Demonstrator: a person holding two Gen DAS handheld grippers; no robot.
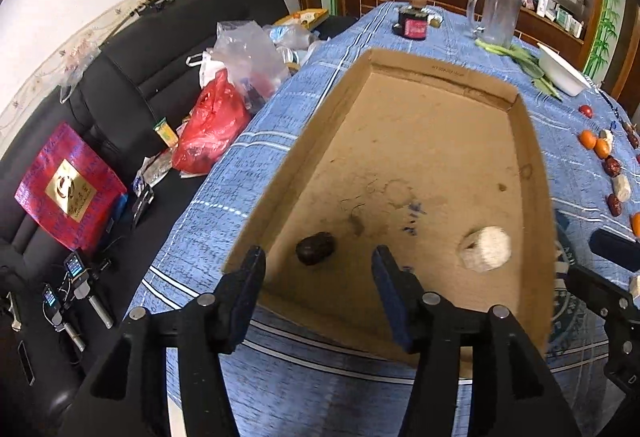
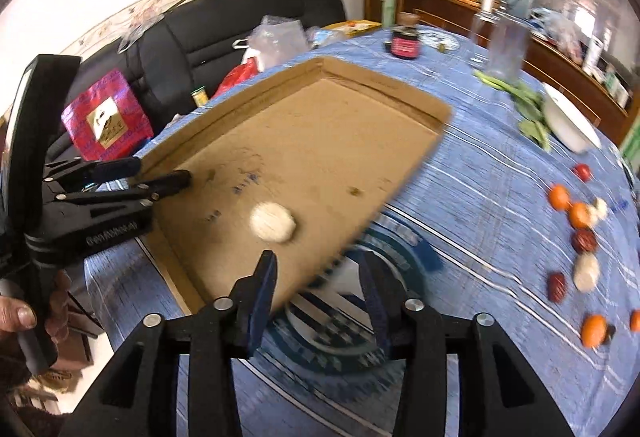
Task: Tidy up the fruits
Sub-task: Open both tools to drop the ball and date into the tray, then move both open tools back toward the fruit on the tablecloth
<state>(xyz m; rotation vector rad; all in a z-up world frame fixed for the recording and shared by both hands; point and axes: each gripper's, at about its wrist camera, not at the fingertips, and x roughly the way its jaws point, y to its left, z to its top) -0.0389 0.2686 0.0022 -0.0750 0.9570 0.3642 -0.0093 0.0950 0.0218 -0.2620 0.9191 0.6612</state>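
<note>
A blue striped tablecloth point(image 1: 224, 193) covers the table, and on it a shallow cardboard tray point(image 1: 532, 141) runs its long axis from near to far. Inside the tray lie just two pieces: a dark red date point(image 1: 315, 247) at the near left and a pale white fruit point(image 1: 485, 248) at the near right, well apart from each other. The left gripper point(image 1: 318, 263) hangs over the tray's near edge with its jaws apart and nothing pinched, the date lying between and just beyond its fingers. The right gripper point(image 2: 318, 279) is likewise released and empty, poised over the tray's near right corner with the white fruit just ahead of it to the left. The fruit not yet sorted lies on the cloth to the right of the tray: small oranges point(image 2: 559, 196), more dates point(image 2: 585, 240) and another white piece point(image 2: 586, 272), strung in a loose line from far to near. That line sits on the right gripper's side, so the right hand is judged the nearer for the next pickup; the blur in its view leaves finer detail uncertain.
</note>
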